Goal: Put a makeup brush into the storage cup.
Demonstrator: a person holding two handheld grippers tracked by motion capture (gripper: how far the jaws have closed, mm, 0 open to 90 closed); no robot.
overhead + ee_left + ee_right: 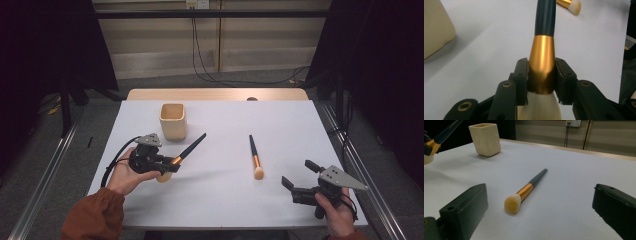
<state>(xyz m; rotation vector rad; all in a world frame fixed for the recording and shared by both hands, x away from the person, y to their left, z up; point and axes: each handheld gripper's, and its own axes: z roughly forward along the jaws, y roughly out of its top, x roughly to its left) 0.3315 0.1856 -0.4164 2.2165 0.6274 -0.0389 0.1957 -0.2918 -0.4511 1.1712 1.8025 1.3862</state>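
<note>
Black jaws of the left gripper [541, 72] clamp the gold ferrule of a large makeup brush [543, 50], one pad pressed against each side, with the pale bristles fanning out just below the grip and the dark handle running away from the camera. In the high view this gripper [167, 165] sits at the left of the white surface [225, 200], held in the person's left hand [127, 175]; the brush [190, 148] slants up and away to the right, its handle tip lifted off the surface toward the middle of it. A cream square-sided cup [173, 121] stands upright just beyond the gripper, near the far left of the surface and apart from the brush.

A second makeup brush [255, 156] lies flat right of centre, bristles toward the person, handle pointing away. The right gripper view shows it [525, 191] lying between the two jaws but farther off, untouched. The right gripper [296, 186] rests low at the near right corner in the person's right hand [337, 212], its jaws spread wide with nothing in them.
</note>
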